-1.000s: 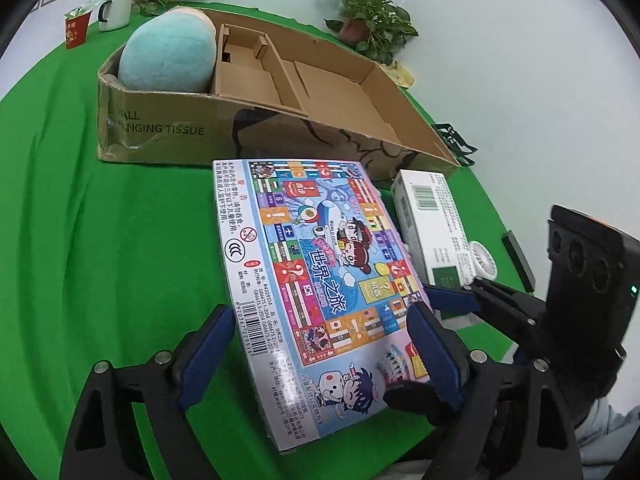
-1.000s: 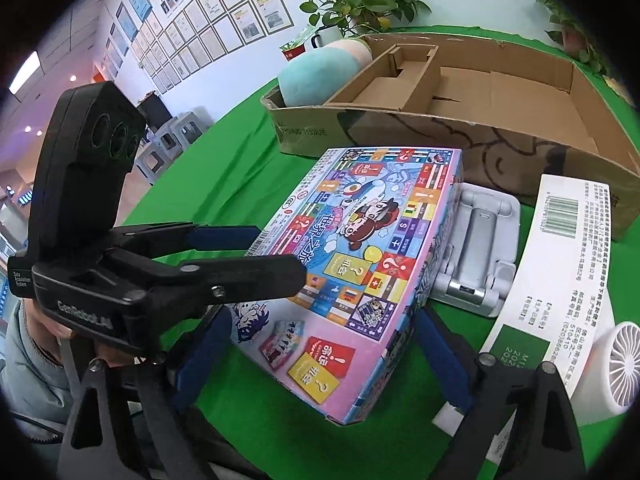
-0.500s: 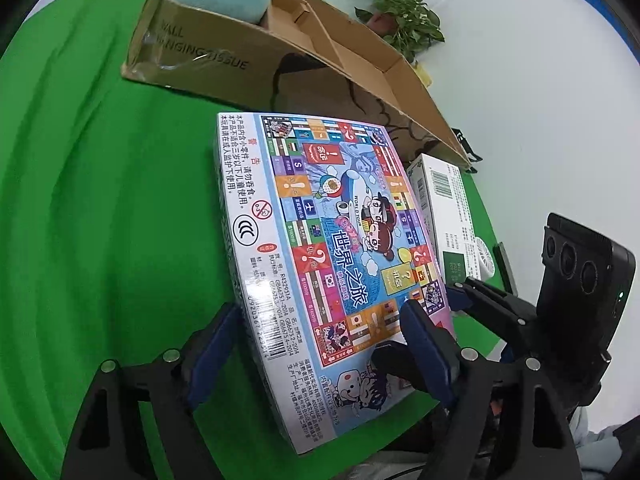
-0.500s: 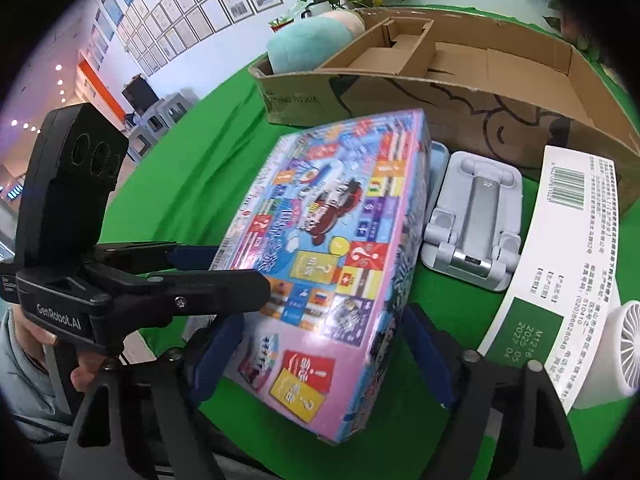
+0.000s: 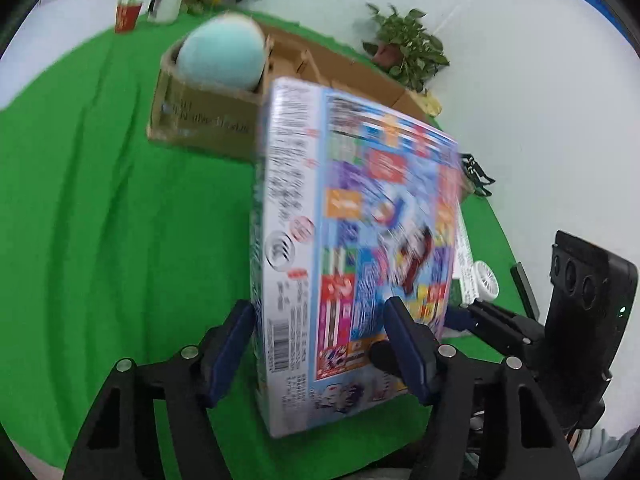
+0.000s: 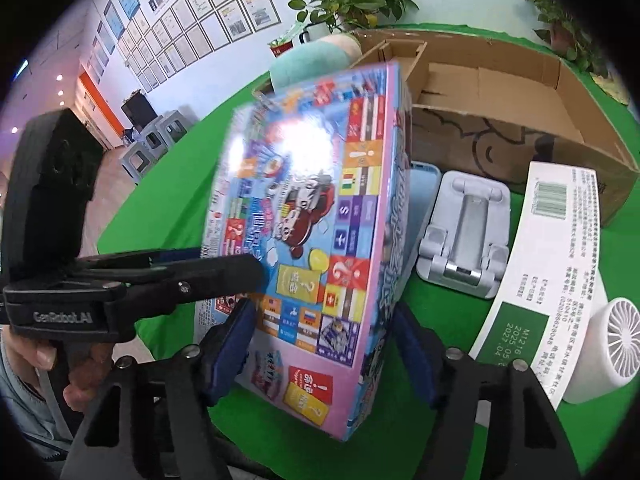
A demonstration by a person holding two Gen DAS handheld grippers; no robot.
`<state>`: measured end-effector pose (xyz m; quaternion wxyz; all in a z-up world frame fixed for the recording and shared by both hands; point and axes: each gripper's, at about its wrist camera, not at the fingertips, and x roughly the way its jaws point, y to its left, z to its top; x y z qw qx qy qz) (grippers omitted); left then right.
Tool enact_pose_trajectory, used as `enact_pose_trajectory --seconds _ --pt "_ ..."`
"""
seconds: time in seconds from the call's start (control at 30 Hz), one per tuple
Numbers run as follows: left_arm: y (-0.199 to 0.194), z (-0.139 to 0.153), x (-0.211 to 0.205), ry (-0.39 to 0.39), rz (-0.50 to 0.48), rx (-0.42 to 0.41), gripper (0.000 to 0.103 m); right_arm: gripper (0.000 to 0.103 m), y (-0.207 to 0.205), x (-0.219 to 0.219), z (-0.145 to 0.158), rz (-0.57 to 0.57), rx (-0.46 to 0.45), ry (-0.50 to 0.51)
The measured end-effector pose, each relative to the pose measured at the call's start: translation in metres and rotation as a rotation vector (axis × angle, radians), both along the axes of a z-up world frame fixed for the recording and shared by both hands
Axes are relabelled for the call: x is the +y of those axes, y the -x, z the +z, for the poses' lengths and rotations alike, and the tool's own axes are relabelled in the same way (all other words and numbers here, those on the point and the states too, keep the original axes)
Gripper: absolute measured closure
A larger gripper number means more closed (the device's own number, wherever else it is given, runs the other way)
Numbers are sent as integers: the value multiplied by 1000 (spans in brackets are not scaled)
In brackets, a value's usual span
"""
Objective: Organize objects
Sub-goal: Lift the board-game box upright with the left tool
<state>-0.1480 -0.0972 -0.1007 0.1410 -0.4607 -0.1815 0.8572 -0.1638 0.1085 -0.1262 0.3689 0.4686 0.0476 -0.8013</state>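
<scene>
Black plastic left gripper (image 5: 318, 344) with blue padded fingers (image 5: 404, 344) and silver screws, matching black right gripper (image 6: 322, 344), "GenRobot.AI" lettering, bare-skinned hand (image 6: 60, 364), grey sleeve.

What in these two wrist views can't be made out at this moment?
- Game box print: motion-blurred in the left view; glare washes out its top in the right view.
- Blue item beside the phone stand: mostly hidden behind the box.
- Carton lettering: blurred in the left view.
- Left gripper and right gripper contact with the box: unclear.

game box (image 6: 304, 216): glossy printed card (glare on lid) | carton (image 6: 520, 120): matt corrugated cardboard | tablecloth (image 5: 100, 220): green cloth
</scene>
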Motion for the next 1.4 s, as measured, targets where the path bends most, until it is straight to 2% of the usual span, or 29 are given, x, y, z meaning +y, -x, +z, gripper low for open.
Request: enact_pose_trajectory --seconds 0.13,0.27,0.53,0.77,1.07,1.4 --pt "-5 40 15 68 -31 120 38 38 0 6 8 -23 13 42" --pt "-3 60 31 121 -39 168 38 39 2 16 21 -51 39 97" --pt "5 67 42 153 -25 162 41 40 12 32 45 -87 108 142" --pt "30 64 51 134 -23 133 44 41 36 41 54 -123 153 150" --pt "66 83 74 148 -41 177 45 42 54 51 67 -165 184 161" --pt "115 112 72 167 -45 216 44 42 86 46 82 -165 211 175"
